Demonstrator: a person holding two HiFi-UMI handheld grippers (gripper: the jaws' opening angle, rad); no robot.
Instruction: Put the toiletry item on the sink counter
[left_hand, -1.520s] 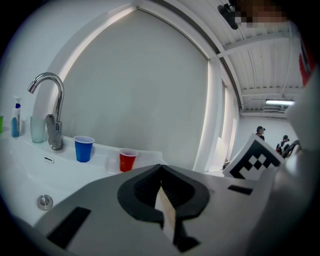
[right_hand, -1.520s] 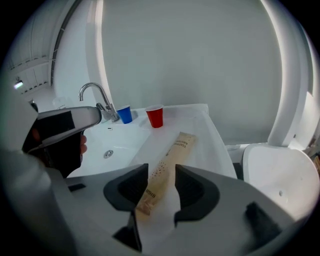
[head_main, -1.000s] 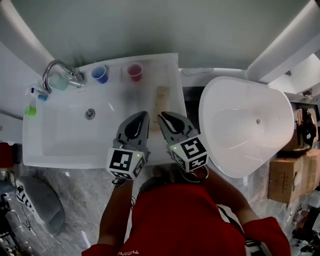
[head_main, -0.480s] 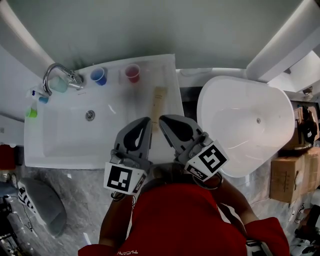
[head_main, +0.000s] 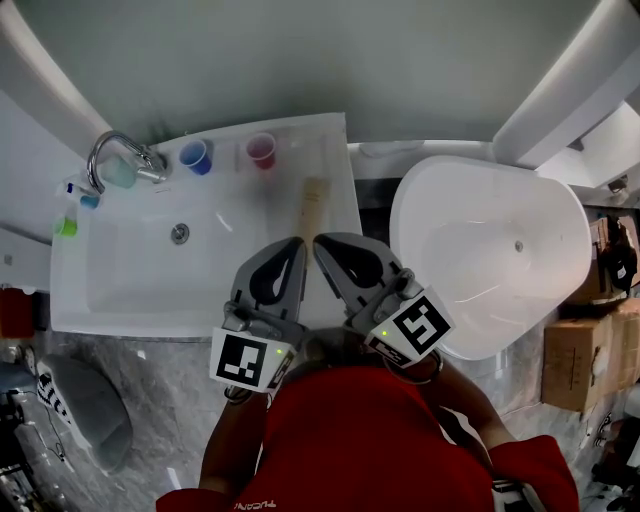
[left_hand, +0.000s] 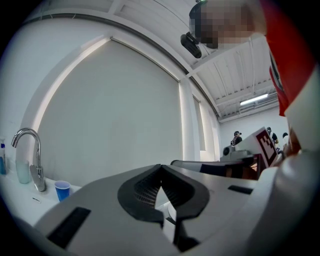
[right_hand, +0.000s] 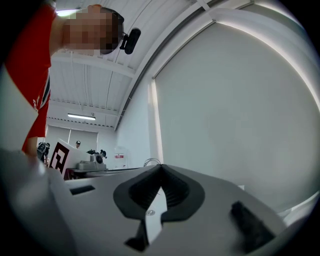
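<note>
The toiletry item, a tan tube (head_main: 313, 203), lies flat on the white sink counter (head_main: 336, 150), on the strip to the right of the basin (head_main: 130, 270). Both grippers hang side by side in front of it, nearer the person, with their tips just short of the tube's near end. The left gripper (head_main: 296, 243) is shut and holds nothing; in the left gripper view its jaws (left_hand: 160, 166) meet at the tip. My right gripper (head_main: 320, 241) is shut as well, and in the right gripper view its jaws (right_hand: 161, 166) close on nothing.
A curved faucet (head_main: 118, 150), a blue cup (head_main: 195, 155) and a red cup (head_main: 261, 150) stand along the back of the counter. Small bottles (head_main: 66, 226) sit at its left end. A white bathtub (head_main: 490, 260) is to the right, with cardboard boxes (head_main: 575, 355) beyond it.
Both grippers have drawn back from the tube toward the person, and the right one has swung its marker cube to the right. The tube now shows in full on the counter.
</note>
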